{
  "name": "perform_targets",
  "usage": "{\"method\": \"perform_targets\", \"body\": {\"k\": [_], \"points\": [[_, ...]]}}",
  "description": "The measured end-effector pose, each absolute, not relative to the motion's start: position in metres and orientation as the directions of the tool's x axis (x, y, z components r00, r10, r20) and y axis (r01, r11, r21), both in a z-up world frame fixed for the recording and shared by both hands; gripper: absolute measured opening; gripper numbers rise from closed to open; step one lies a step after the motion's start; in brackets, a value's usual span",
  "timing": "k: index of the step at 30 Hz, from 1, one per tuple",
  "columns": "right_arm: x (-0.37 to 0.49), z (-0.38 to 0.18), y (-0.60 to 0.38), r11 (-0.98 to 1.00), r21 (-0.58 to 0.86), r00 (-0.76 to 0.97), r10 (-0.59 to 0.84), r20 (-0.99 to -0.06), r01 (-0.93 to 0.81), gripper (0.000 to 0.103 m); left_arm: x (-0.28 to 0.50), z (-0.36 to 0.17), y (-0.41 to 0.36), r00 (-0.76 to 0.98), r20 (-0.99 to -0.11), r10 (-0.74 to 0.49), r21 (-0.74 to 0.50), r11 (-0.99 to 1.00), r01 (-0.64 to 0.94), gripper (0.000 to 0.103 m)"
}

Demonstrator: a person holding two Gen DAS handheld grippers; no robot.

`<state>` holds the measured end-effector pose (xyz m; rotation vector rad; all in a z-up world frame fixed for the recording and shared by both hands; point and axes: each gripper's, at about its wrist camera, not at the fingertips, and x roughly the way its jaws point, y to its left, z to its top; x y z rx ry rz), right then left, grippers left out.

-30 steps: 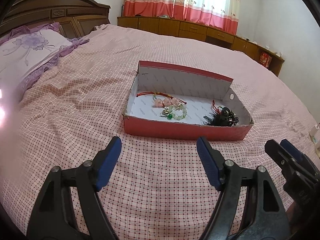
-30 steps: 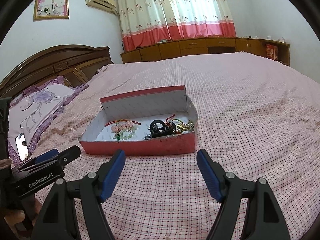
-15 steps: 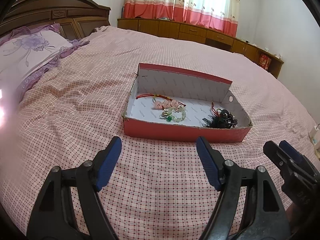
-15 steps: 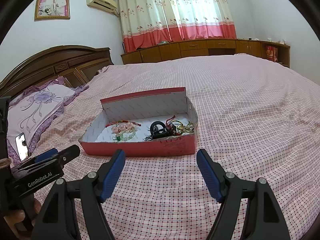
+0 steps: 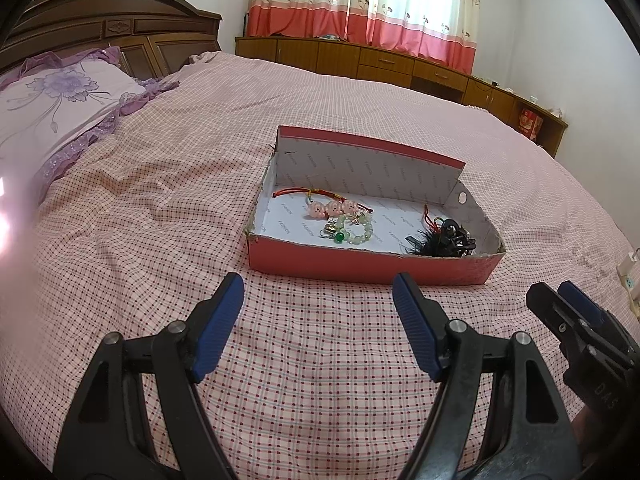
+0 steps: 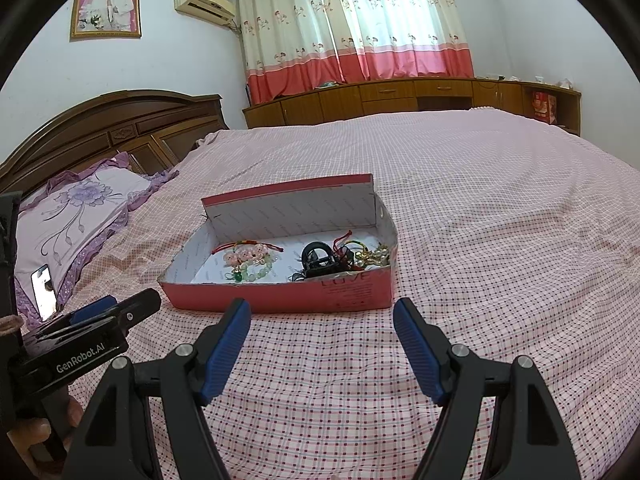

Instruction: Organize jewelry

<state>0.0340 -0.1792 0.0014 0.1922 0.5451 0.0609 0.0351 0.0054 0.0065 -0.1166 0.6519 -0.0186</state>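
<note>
A red cardboard box (image 5: 360,266) (image 6: 280,300) lies open on the pink checked bed. Inside it are a red cord bracelet with pink pig beads (image 5: 332,208) (image 6: 246,255), a pale green bead bracelet (image 5: 356,232) (image 6: 256,270), a black hair clip with black feathers (image 5: 444,240) (image 6: 318,258) and gold-coloured pieces (image 6: 374,256) at the right end. My left gripper (image 5: 318,320) is open and empty, just short of the box's near wall. My right gripper (image 6: 322,344) is open and empty, also short of the box.
A purple flowered pillow (image 5: 52,116) (image 6: 76,212) and a wooden headboard (image 5: 112,28) are at the left. A phone (image 6: 44,290) lies by the pillow. Wooden cabinets (image 6: 400,96) run under the curtains. A white power strip (image 5: 628,276) sits at the bed's right edge.
Both grippers have drawn back a little from the box and tilted up; the box sits higher and smaller in both views. Both stay open and empty.
</note>
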Motion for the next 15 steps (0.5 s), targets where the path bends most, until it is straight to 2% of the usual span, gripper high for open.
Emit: {"method": "perform_targets", "body": {"k": [15], "points": [[0.0340, 0.0009, -0.1788, 0.980, 0.198, 0.853, 0.110, -0.510, -0.008, 0.076, 0.0353, 0.0065, 0.0054, 0.795, -0.604, -0.054, -0.114, 0.993, -0.020, 0.069]]}}
